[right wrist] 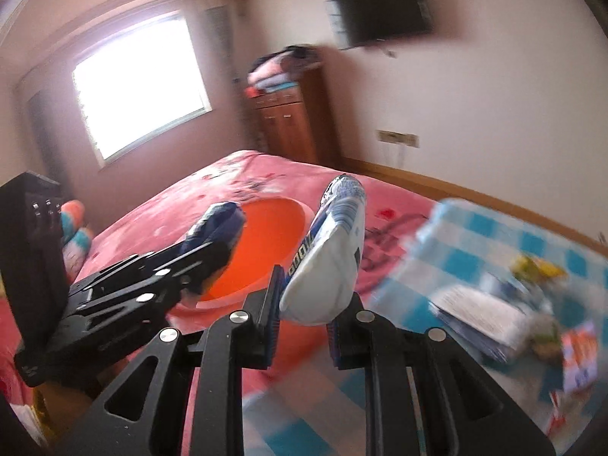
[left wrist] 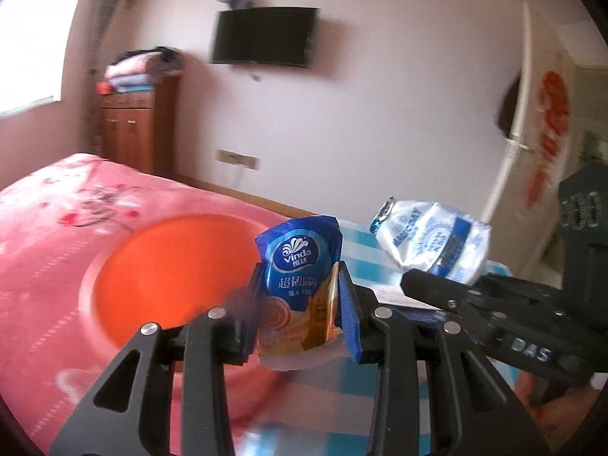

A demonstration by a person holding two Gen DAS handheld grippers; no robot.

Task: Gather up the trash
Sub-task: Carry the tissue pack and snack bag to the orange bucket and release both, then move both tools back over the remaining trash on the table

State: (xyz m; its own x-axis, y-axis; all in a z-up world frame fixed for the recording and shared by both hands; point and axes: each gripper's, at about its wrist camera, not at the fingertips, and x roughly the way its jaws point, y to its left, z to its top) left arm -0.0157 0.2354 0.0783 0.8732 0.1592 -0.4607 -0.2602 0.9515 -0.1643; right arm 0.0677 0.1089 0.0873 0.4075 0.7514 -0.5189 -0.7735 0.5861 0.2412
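My left gripper (left wrist: 300,300) is shut on a blue and orange tissue packet (left wrist: 298,266), held upright above the bed. An orange basin (left wrist: 167,277) sits on the pink bedspread just beyond and to the left of it. To the right, my right gripper (left wrist: 433,277) holds a crumpled white and blue wrapper (left wrist: 433,243). In the right wrist view, my right gripper (right wrist: 304,304) is shut on that white and blue wrapper (right wrist: 330,258), and the orange basin (right wrist: 266,243) lies right behind it. My left gripper (right wrist: 212,250) with its dark blue packet (right wrist: 216,231) hangs over the basin's left side.
More wrappers and papers (right wrist: 505,315) lie on a blue-checked cloth (right wrist: 475,228) at the right of the bed. A wooden cabinet (right wrist: 292,121) with folded clothes on top stands against the far wall. A black TV (left wrist: 264,36) hangs on the wall, and a white door (left wrist: 532,144) stands at right.
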